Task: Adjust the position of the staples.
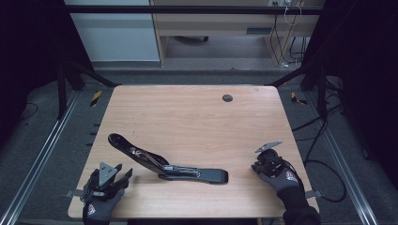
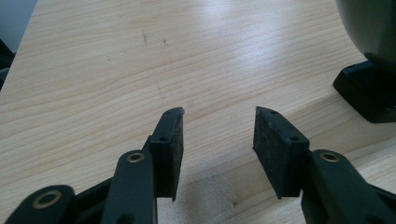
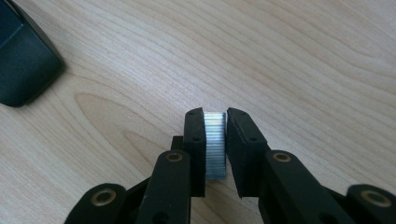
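Pinching a silvery strip of metal staples (image 3: 215, 144) between its two black pads, the right claw (image 3: 215, 140) is clenched on it just above the pale wooden bench (image 1: 197, 117). A black long-arm stapler (image 1: 164, 161) lies open at the bench's front middle. The left claw (image 2: 218, 140) rests released, nothing between its pads, just beside the stapler.

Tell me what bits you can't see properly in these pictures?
- Stapler: in the left gripper view the right edge cuts it, so just a black corner shows.
- Strip of staples: in the high view the right gripper and its hand hide it.
- Staple channel: in the high view, too small to tell if staples are already inside.
- Left gripper: jaws apart, nothing between them.
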